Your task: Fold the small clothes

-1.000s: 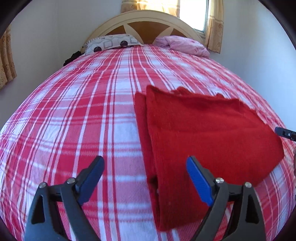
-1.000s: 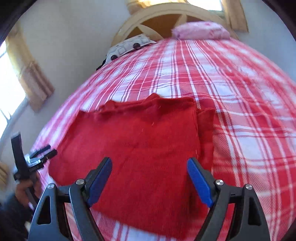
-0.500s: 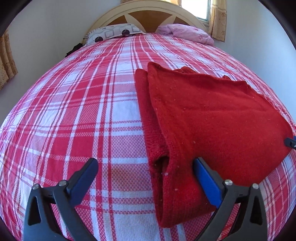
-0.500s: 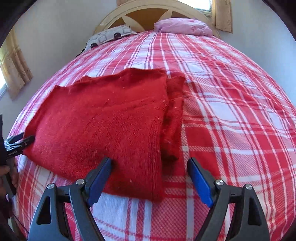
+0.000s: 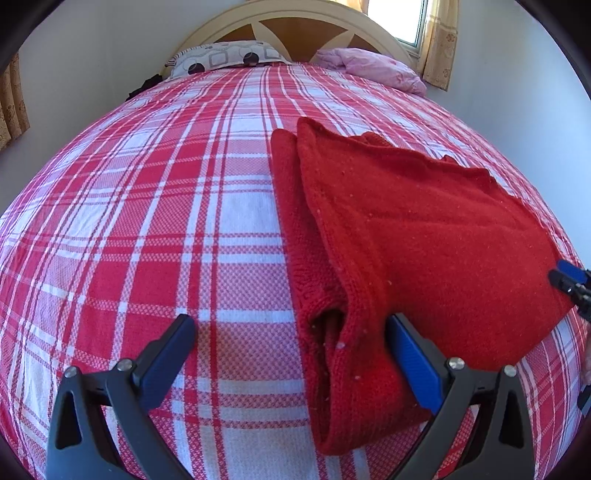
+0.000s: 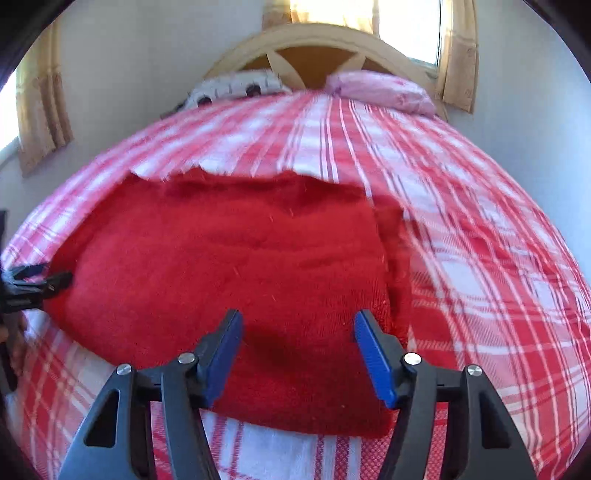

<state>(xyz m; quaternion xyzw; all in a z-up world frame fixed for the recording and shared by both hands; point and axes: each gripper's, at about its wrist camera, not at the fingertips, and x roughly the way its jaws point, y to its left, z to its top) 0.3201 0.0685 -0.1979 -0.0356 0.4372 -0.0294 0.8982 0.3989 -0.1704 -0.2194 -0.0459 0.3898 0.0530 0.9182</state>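
**Folded red sweater lies on the plaid bed, both claws spread above it**

A bed covered with a red-and-white plaid bedspread (image 5: 155, 229) fills the room in front of me, running back to a curved wooden headboard (image 5: 295, 26) under a curtained window (image 5: 410, 18). Two pillows lean at its head: a grey patterned pillow (image 5: 225, 57) on one side, a pink pillow (image 5: 369, 68) on the other.

On the near part of the bedspread lies a red knitted sweater (image 5: 417, 236), folded over itself into a rough rectangle, with a narrower under-layer peeking out along one long edge. It rests flat, its thick folded end toward the foot of the bed.

The left gripper (image 5: 291, 354) hangs low over that folded end with its jaws wide apart, one finger over bare plaid, the other over the knit, holding nothing. The right gripper (image 6: 297, 350) hovers over the sweater's near edge, jaws likewise parted and empty; its view is somewhat blurred.
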